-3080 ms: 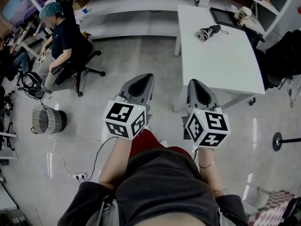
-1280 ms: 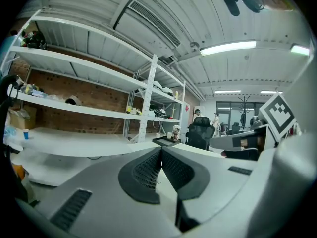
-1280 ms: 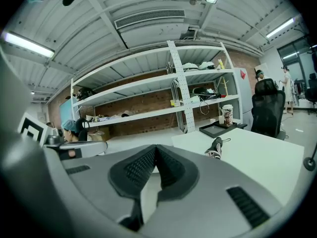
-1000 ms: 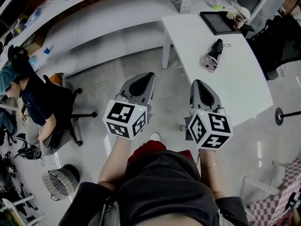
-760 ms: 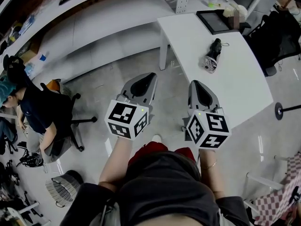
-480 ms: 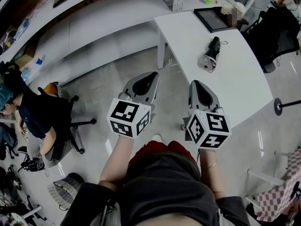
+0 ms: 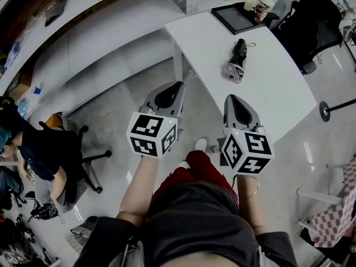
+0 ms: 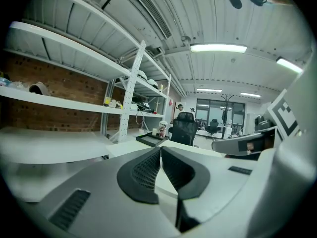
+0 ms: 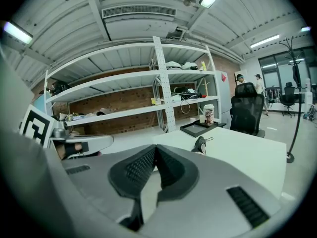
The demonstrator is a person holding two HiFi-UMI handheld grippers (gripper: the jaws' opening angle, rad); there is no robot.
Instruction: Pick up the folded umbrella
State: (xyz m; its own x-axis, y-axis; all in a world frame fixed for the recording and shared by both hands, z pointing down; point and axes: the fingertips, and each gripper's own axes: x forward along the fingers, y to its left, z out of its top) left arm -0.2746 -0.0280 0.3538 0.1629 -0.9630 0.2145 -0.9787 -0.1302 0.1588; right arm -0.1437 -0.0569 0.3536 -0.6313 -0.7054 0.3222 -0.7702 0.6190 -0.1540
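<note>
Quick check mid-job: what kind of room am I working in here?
Probably an office or lab workspace: a white table with the umbrella on it, long shelves against a brick wall, and a black office chair.

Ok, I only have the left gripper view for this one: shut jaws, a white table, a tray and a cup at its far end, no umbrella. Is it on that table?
Observer: Yes. The head view shows the folded umbrella lying on the white table, apart from the black tray.
Operator: Which way does it lie?
Observer: Handle end toward the tray, the wider end toward the table's near edge.
Operator: And the right hand-held gripper?
Observer: Its own view shows the jaws together with nothing between them, and the umbrella ahead, untouched.
</note>
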